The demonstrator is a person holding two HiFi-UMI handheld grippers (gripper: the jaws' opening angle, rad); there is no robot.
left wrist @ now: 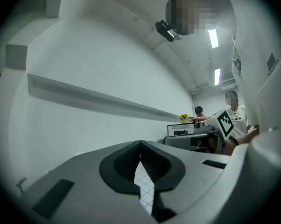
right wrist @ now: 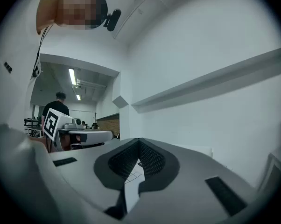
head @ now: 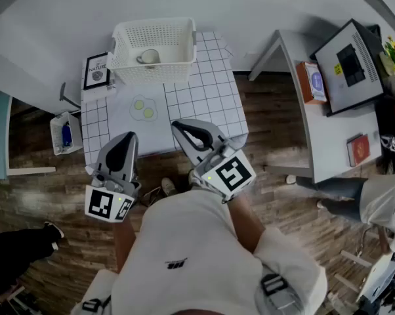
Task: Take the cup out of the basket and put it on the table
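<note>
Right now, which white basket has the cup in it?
The big basket on the table holds the cup; the small floor basket holds something blue.

A small pale cup [head: 149, 57] with a handle on its left side sits inside the white basket [head: 153, 23], near the middle of its floor, and seems upright. The basket has perforated walls and stands at the far edge of the white checked desk [head: 204, 90].
</note>
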